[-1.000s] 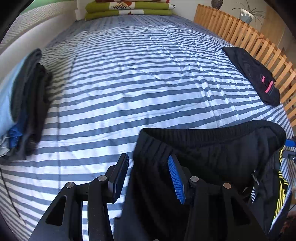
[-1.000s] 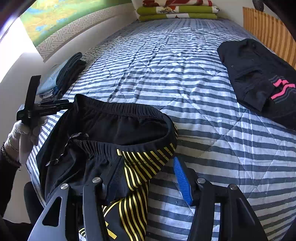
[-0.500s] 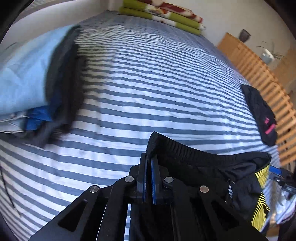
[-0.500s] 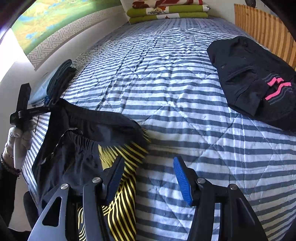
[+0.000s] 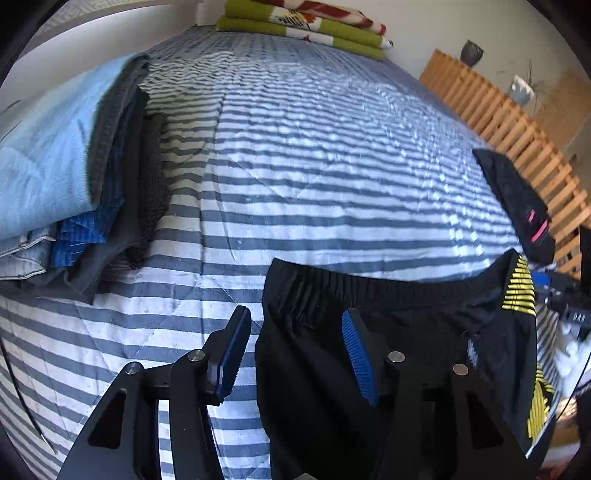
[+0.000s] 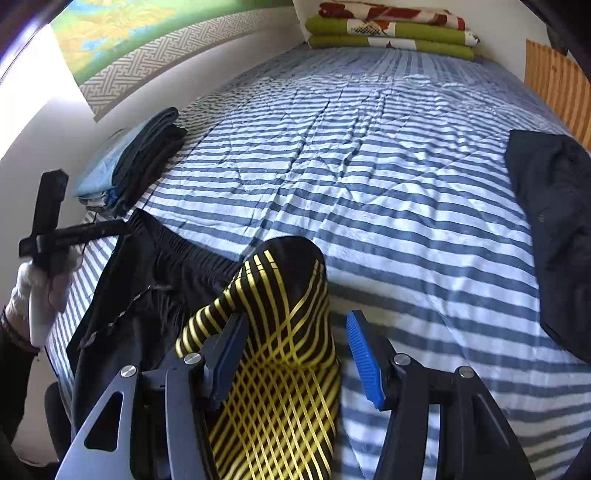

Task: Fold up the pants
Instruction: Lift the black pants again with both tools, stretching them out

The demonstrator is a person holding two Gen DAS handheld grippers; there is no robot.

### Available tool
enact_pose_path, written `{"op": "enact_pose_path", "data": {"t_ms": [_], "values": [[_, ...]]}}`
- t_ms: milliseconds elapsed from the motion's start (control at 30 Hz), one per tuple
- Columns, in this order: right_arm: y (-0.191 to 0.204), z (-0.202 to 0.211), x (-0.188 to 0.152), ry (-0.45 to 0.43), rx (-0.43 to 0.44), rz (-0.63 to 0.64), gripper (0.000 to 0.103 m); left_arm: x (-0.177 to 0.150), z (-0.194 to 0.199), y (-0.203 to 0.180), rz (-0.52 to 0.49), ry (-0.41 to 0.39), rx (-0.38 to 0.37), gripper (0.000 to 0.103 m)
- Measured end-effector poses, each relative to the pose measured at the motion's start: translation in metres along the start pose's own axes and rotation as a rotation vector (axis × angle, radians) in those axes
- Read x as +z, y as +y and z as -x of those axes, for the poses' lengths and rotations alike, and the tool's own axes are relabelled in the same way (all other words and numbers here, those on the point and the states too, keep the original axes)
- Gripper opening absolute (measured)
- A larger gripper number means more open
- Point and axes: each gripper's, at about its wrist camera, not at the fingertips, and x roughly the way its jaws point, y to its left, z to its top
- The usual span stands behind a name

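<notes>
Black pants (image 5: 388,332) with yellow-striped sides lie at the near edge of the striped bed (image 5: 314,166), waistband stretched out across it. My left gripper (image 5: 295,354) hangs over the waistband's left corner. Its jaws are opening; the fabric edge lies between them and the pads do not press it. In the right wrist view the left gripper (image 6: 122,225) shows at that corner, held by a gloved hand (image 6: 33,291). My right gripper (image 6: 293,360) is open over the pants' yellow-striped side (image 6: 280,302), which bulges up between its fingers, clear of the right pad.
A stack of folded clothes (image 5: 66,177) lies at the bed's left edge by the wall. A black garment with pink marks (image 5: 517,199) lies at the right by a wooden slatted rail (image 5: 517,122). Folded green blankets (image 6: 391,33) sit at the head.
My left gripper shut on the waistband corner, drew it left, and now stands open again. My right gripper slid right; the striped side now sits between its fingers and the waistband lies stretched.
</notes>
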Motion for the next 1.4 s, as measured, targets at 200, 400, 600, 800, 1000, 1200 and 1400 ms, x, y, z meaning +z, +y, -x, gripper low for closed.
{"op": "enact_pose_path", "data": {"t_ms": [200, 400, 600, 800, 1000, 1200, 1400], "values": [[-0.001, -0.022, 0.012, 0.031, 0.08, -0.044, 0.049, 0.002, -0.025, -0.004, -0.024, 0.018, 0.013, 0.028], [0.008, -0.027, 0.016, 0.06, -0.017, -0.017, 0.003, 0.004, -0.006, 0.007, 0.058, -0.024, -0.043, 0.007], [0.019, 0.041, 0.031, -0.071, -0.051, -0.016, 0.002, 0.011, 0.098, 0.014, 0.158, -0.178, -0.149, 0.006], [0.064, 0.179, 0.025, -0.293, -0.067, 0.064, 0.001, -0.01, 0.243, -0.043, 0.062, -0.362, -0.169, 0.005], [0.1, 0.323, -0.031, -0.483, -0.067, 0.126, 0.001, -0.079, 0.377, -0.118, -0.065, -0.505, -0.175, 0.006], [0.124, 0.423, -0.076, -0.599, -0.09, 0.174, 0.001, -0.113, 0.463, -0.179, -0.182, -0.566, -0.131, 0.006], [0.111, 0.415, -0.058, -0.602, -0.097, 0.139, 0.001, -0.077, 0.44, -0.158, -0.106, -0.504, -0.169, 0.006]]}}
